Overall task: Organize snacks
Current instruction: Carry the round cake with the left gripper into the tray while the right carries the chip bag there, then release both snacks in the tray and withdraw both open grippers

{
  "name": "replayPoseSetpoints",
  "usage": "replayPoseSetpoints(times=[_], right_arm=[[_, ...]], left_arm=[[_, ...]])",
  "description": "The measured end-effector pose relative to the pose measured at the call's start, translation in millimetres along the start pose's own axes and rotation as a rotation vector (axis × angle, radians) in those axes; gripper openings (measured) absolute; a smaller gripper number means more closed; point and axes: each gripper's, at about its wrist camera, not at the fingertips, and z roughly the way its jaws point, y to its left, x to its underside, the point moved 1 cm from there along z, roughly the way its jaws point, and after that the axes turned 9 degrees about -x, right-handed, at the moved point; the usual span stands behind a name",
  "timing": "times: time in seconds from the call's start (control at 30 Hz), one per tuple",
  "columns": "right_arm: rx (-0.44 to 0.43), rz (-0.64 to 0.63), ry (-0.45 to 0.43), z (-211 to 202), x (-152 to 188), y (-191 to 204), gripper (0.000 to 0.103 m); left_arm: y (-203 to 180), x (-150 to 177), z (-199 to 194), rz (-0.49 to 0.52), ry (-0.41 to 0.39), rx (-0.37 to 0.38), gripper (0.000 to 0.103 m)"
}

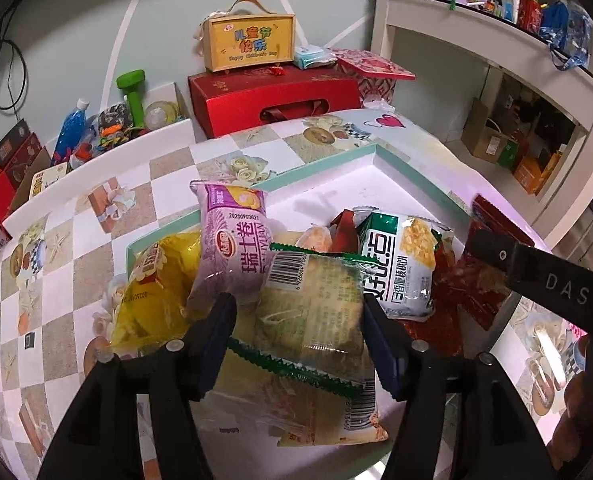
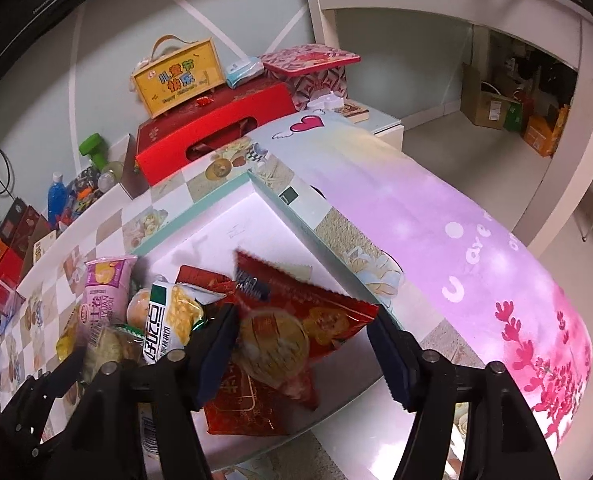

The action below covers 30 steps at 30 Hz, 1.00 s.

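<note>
A worktop (image 1: pixel 76 248) covered in a checked floral cloth was seen carrying a shallow white tray with a teal rim (image 1: pixel 328 160), in which the snacks were heaped. Behind the worktop, a red gift box (image 1: pixel 272 96) was topped by a yellow carry box (image 1: pixel 248 42). In the tray, a yellow packet (image 1: pixel 156 292) lay at the left, overlapped by a pink Swiss-roll packet (image 1: pixel 232 248); a white and green packet (image 1: pixel 400 260) lay to the right. The left gripper (image 1: pixel 300 320) was held with its jaws spread around a green-edged clear packet (image 1: pixel 312 312), touching neither side clearly. The right gripper (image 2: pixel 304 340) was likewise spread, either side of a red snack packet (image 2: pixel 296 320) lying above further red packets.
</note>
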Motion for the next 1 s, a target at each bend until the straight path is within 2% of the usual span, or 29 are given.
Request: replayPoseSetpoints(times=[0.07, 0.17, 0.23, 0.27, 0.3, 0.33, 0.43, 0.6, 0.8, 0.93, 1.0], right_arm=[[-0.008, -0.001, -0.001, -0.9, -0.1, 0.3, 0.078], [-0.016, -0.005, -0.004, -2.2, -0.1, 1.9, 0.079], [-0.023, -0.009, 0.000, -1.6, 0.9, 3.3, 0.080], [-0.025, -0.012, 0.005, -1.1, 1.5, 3.7, 0.087], [-0.026, -0.015, 0.006, -1.3, 2.0, 4.3, 0.093], [-0.028, -0.021, 0.002, -2.2, 2.5, 5.6, 0.103], [-0.035, -0.038, -0.003, -4.9, 3.2, 10.1, 0.103], [-0.032, -0.085, -0.017, -10.6, 5.6, 21.4, 0.103], [-0.029, -0.148, -0.042, -23.4, 11.6, 39.7, 0.103], [-0.035, -0.186, -0.038, -28.9, 21.0, 53.9, 0.103], [-0.037, -0.214, -0.028, -31.3, 29.1, 62.1, 0.103]], left_arm=[[0.9, -0.1, -3.5, -0.007, 0.002, -0.004, 0.064], [3.2, -1.2, -13.0, -0.016, -0.012, -0.005, 0.066], [5.3, -0.8, -18.2, -0.025, -0.016, -0.004, 0.075], [7.6, -0.3, -20.9, -0.032, -0.017, -0.005, 0.082], [9.5, 0.0, -22.7, -0.041, -0.019, -0.009, 0.082], [12.2, 0.4, -24.7, -0.051, -0.022, -0.017, 0.082], [24.4, 1.7, -27.8, -0.095, -0.022, -0.047, 0.086], [53.8, 6.2, -32.6, -0.201, -0.043, -0.117, 0.103], [88.5, 23.7, -31.9, -0.302, -0.001, -0.174, 0.103], [101.4, 40.4, -37.9, -0.324, 0.017, -0.247, 0.103], [107.7, 51.5, -44.9, -0.331, 0.016, -0.307, 0.103]])
